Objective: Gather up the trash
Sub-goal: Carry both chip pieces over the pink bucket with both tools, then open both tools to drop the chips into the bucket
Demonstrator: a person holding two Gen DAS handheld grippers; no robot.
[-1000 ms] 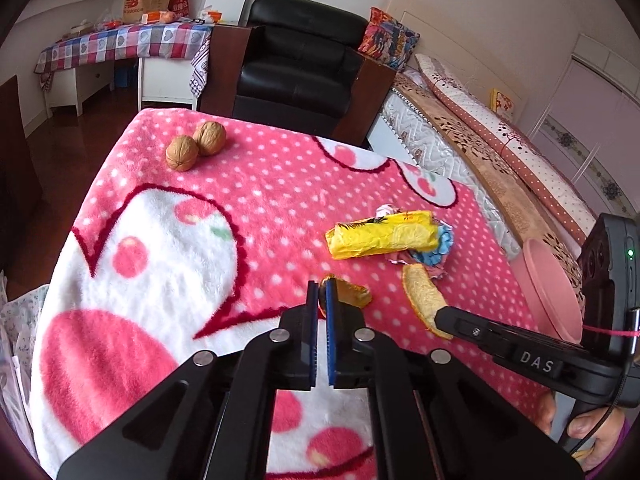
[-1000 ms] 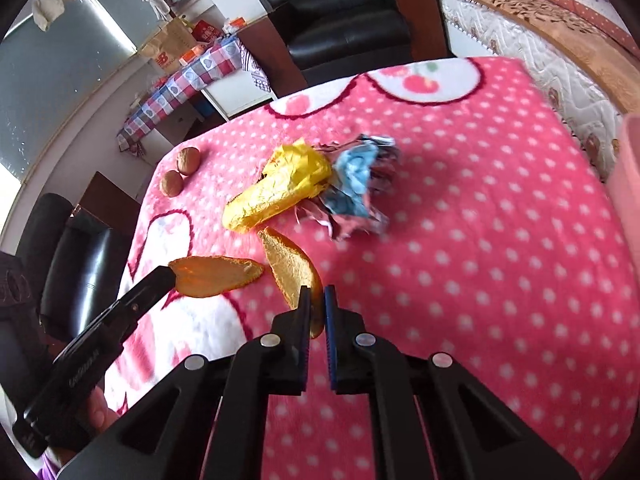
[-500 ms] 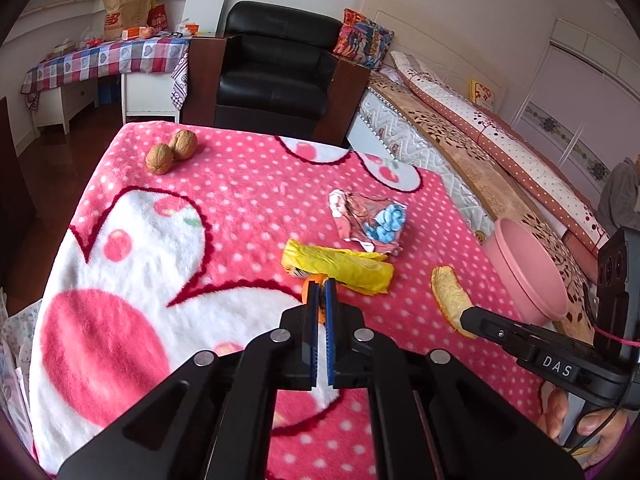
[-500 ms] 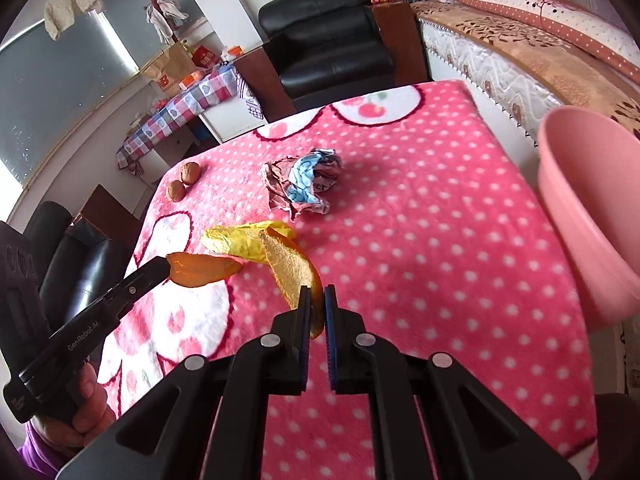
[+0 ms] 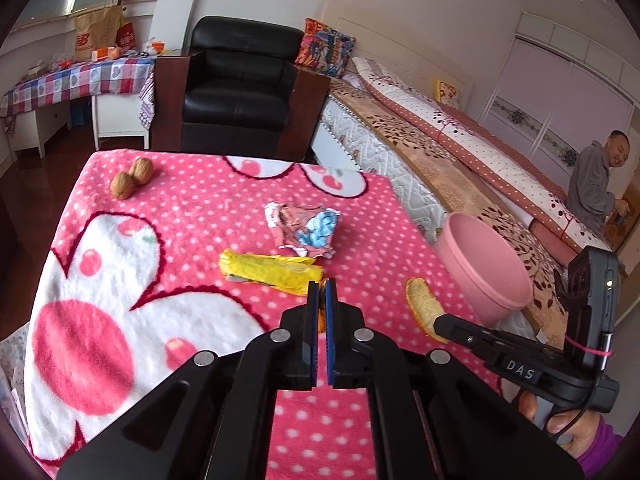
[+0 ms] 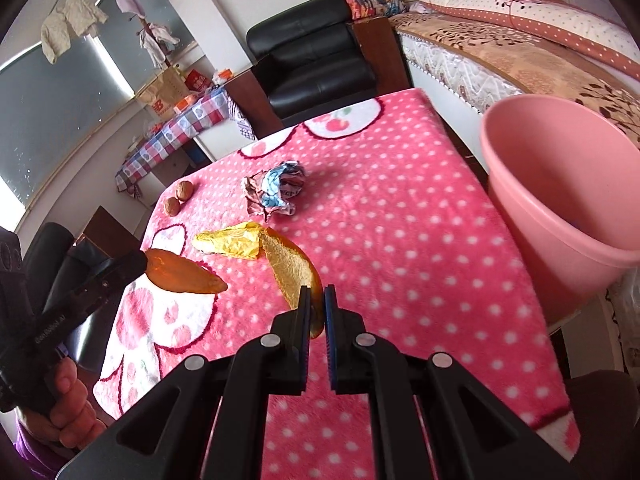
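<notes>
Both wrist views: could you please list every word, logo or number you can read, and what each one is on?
"DAS": on the right gripper's arm, left wrist view.
"NB" logo: on the brown paper bag on the far checked table; the word below is blurred.
Lettering on the left gripper's arm: too blurred.
Crumpled wrapper print: unreadable.

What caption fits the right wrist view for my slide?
Right gripper pinching an orange peel near the pink bin.

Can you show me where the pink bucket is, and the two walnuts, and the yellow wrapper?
pink bucket [image 6: 516, 184]: right wrist view, on its near outer wall.
two walnuts [image 5: 122, 185]: left wrist view, on the nearer nut's shell.
yellow wrapper [image 5: 268, 270]: left wrist view, on its crinkled middle.
</notes>
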